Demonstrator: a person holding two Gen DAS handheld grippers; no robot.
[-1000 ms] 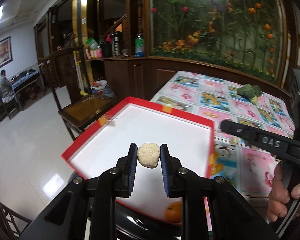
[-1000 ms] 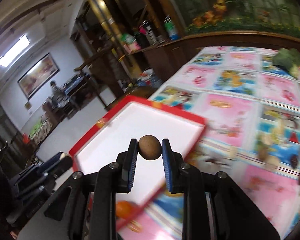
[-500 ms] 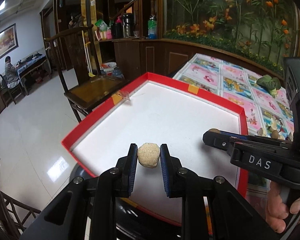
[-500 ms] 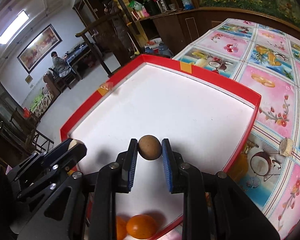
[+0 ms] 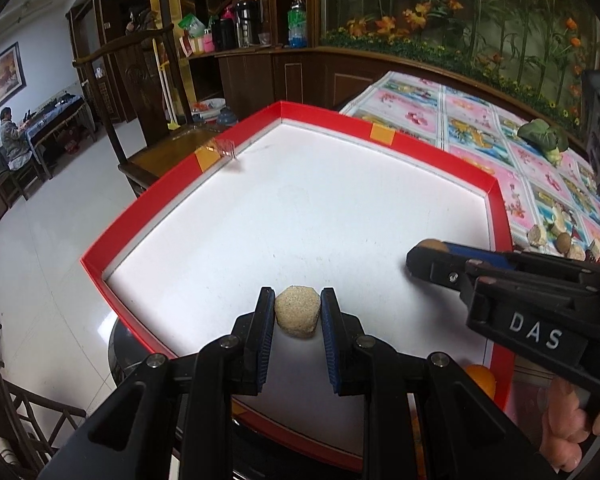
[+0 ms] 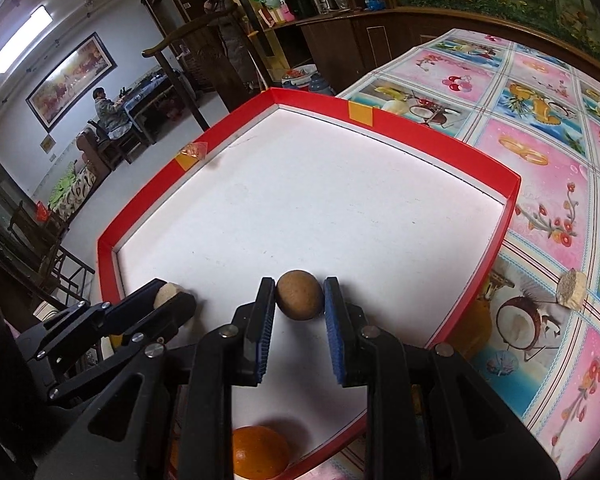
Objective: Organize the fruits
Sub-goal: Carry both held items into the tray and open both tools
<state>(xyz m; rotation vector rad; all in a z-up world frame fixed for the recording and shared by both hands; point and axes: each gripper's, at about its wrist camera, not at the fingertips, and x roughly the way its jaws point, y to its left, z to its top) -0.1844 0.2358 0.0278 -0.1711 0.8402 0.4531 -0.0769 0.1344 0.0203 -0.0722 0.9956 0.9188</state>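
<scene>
Hovering over the tray, left gripper clamps a beige lump, right gripper a brown fruit.

one red tray. two grippers, left and right, each clamping one piece: a tan chunk, a brown ball. one orange, perhaps a second behind it. one green vegetable, upper right.

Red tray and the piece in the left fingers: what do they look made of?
Tray: likely cardboard, with thin folded red walls, taped patches and a matte white floor. Piece: pale tan, grainy and angular, rough and matte; possibly a cut fruit chunk, but unclear.
</scene>
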